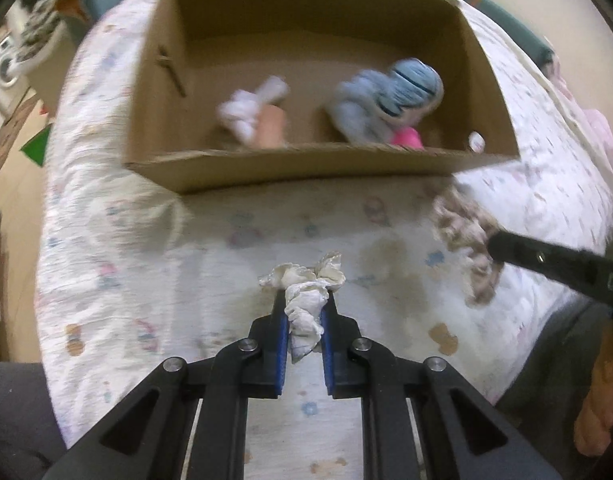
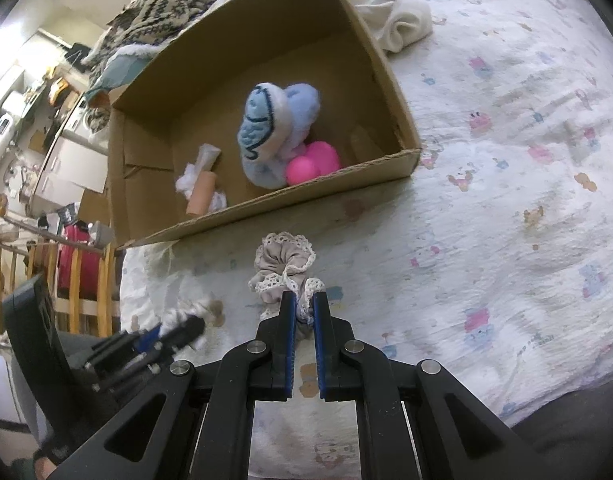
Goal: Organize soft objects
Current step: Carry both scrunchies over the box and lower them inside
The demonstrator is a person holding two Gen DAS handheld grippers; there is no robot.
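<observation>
Left gripper (image 1: 304,300) is clamping a cream scrunchie (image 1: 306,300) between its blue pads (image 1: 283,320); the scrunchie is bunching out past the fingertips, over the printed sheet (image 1: 146,240) just short of the box (image 1: 306,164). Right gripper (image 2: 304,300) is pinching a beige lace-edged scrunchie (image 2: 286,268), jaws nearly together on its near edge, the loop standing out ahead of the tips, near the box's front wall. The box is sitting open on the sheet. Inside: blue plush (image 2: 274,128) leaning on a pink ball (image 2: 312,162) at one end, a peach roll (image 2: 202,194) with white fabric (image 2: 186,178) at the other. A cream cloth (image 2: 398,20) is lying beside the box's far corner.
</observation>
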